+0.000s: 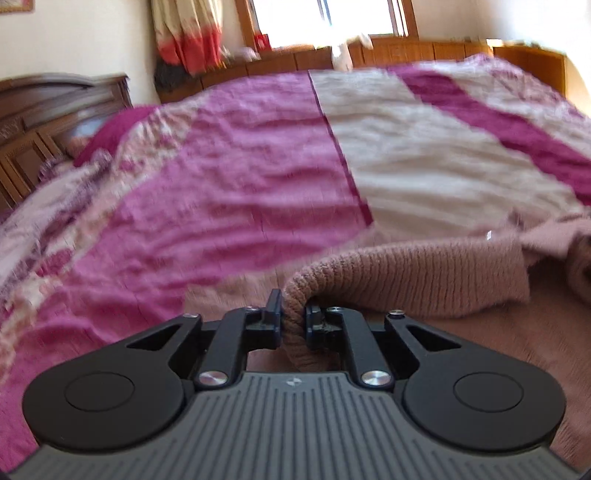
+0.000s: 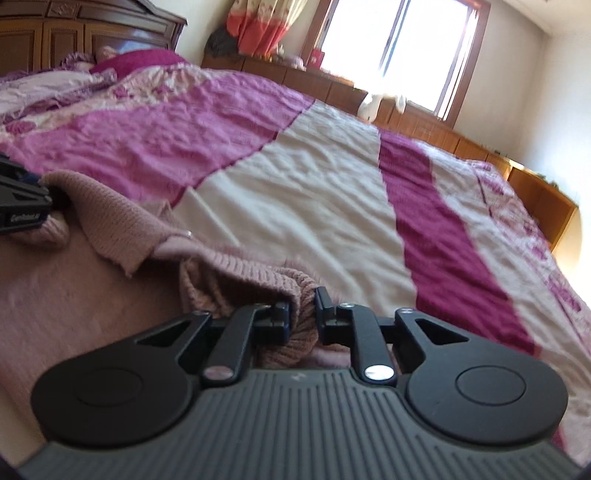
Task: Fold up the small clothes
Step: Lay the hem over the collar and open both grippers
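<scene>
A dusty-pink knitted sweater [image 1: 424, 273] lies on the bed in front of me. My left gripper [image 1: 293, 314] is shut on a ribbed edge of the sweater, which bulges up between its fingers. In the right wrist view my right gripper [image 2: 302, 314] is shut on another ribbed edge of the same sweater [image 2: 110, 221]. A stretch of knit hangs raised between the two grips. The left gripper's black body [image 2: 22, 206] shows at the far left edge of the right wrist view. The sweater's lower part spreads flat beneath both grippers.
The bed carries a quilt [image 1: 258, 166] in pink, cream and magenta stripes. A dark wooden headboard [image 2: 92, 33] stands at the left with pillows [image 2: 140, 59] below it. Low wooden cabinets [image 2: 424, 118] and a bright window [image 2: 399, 48] run along the far side.
</scene>
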### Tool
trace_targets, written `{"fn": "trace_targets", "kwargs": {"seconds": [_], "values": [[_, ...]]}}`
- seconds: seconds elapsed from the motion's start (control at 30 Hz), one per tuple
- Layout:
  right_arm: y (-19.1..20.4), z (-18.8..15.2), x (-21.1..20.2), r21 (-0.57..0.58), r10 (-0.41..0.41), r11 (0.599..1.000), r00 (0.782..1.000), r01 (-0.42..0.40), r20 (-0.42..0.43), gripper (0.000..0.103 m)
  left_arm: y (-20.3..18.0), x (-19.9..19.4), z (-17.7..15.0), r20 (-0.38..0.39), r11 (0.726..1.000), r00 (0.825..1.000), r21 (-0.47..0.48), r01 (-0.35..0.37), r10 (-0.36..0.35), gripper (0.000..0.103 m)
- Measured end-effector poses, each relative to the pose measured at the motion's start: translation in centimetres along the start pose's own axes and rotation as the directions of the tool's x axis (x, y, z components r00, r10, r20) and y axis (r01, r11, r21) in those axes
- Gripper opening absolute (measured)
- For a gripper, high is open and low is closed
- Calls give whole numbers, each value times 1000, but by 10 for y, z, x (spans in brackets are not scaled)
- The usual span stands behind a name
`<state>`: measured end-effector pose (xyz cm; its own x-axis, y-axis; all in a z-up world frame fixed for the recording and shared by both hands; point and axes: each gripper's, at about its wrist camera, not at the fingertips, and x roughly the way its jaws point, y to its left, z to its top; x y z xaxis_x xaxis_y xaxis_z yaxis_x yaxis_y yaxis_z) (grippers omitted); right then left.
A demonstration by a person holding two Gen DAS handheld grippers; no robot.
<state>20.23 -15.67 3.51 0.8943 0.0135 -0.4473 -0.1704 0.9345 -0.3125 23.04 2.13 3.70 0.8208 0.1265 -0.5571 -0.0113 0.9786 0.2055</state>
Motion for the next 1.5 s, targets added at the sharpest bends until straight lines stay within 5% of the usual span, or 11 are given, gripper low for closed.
{"fn": "trace_targets", "kwargs": {"seconds": [0.17,0.33,0.7,1.0,1.13,1.2,1.23,1.27,1.3,1.4,1.5], "values": [[4,-7,-1,-39,-5,999,1000,5,-1,24,-3,-2,-6,11,998,999,55,-40,40,33],[-8,3,-21,-15,11,1000,1000,-11,1,59,16,-21,-3,3,997,1000,68,-32,31,85],[-25,-2,-71,-12,27,1000,999,-27,42,61,49,-76,-19,-24,988,995,113,103,-101,88],[-13,-14,-59,-60,132,989,991,-132,9,61,16,-60,-23,-14,957,987,242,157,-159,88],[-5,-18,-52,-95,179,979,984,-179,0,60,0,-43,-22,5,945,990,300,130,-138,83],[-2,-20,-44,-116,163,980,987,-163,-12,59,-1,-36,-20,8,948,989,288,137,-145,51],[-2,-21,-41,-117,159,980,987,-160,-19,59,1,-32,-18,-9,952,988,265,153,-157,26],[-3,-21,-38,-111,157,981,987,-159,-22,59,3,-30,-16,-20,958,986,234,166,-166,17],[-5,-21,-35,-99,163,982,987,-164,-17,53,7,-30,-13,-14,964,985,204,170,-171,14],[-10,-18,-31,-73,165,983,986,-166,-21,10,22,-33,-6,22,978,988,145,149,-153,12],[-21,-13,-37,-26,167,986,986,-166,31,10,45,-31,4,41,991,992,75,113,-116,12]]}}
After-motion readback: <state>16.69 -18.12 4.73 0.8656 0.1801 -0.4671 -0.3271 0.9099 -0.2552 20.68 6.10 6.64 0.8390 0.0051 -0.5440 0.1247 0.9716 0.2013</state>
